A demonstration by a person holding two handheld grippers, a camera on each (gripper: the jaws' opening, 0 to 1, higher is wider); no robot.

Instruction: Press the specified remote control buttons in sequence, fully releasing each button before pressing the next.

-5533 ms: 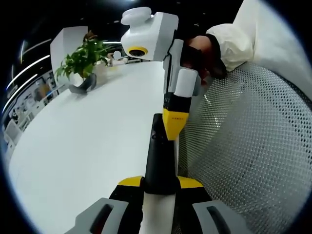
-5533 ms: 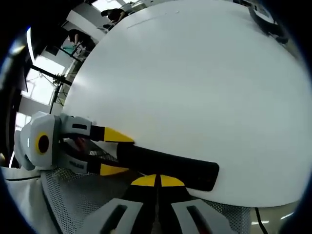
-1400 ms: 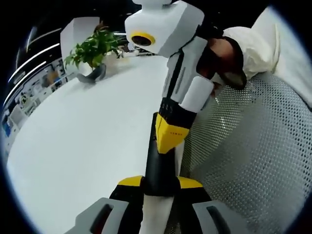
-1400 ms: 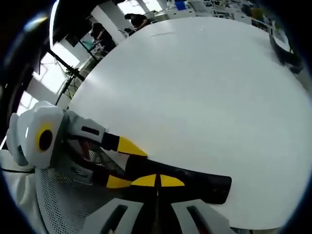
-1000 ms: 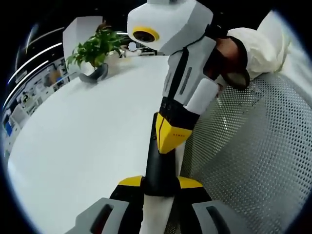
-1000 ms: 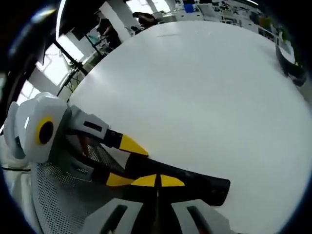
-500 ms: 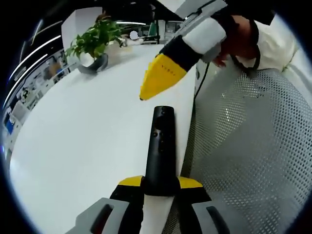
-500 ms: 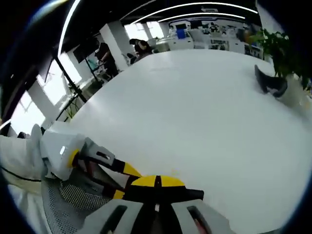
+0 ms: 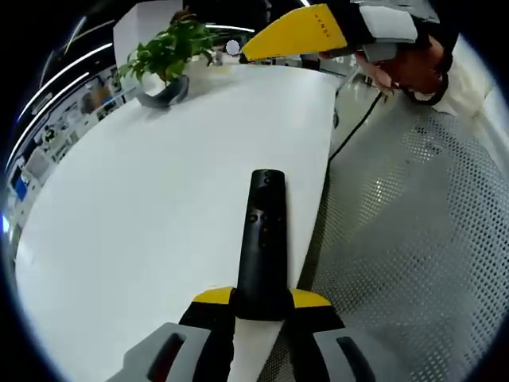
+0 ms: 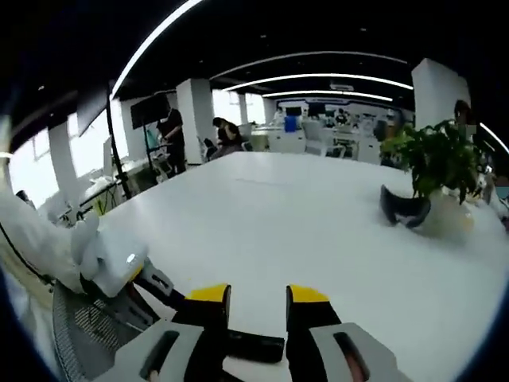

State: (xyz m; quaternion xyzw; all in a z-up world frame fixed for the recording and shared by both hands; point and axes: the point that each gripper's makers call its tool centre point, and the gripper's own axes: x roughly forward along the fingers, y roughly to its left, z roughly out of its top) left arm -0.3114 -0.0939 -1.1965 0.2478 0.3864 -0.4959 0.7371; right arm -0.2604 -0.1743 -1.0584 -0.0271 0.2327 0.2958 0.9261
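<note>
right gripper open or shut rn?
Open: in the right gripper view the right gripper has a clear gap between its yellow tips, above the remote.

No readable text, label, brand, number or sign found in either view. Faint dark marks seen along the yellow jaw tip of the right gripper (image 9: 306, 30) in the left gripper view, too small and blurred to read. Small round buttons made out on the black remote control (image 9: 263, 239), without legible symbols or lettering. Distant screens and panels beyond the white table (image 10: 318, 215) in the right gripper view, too small to yield any words.
</note>
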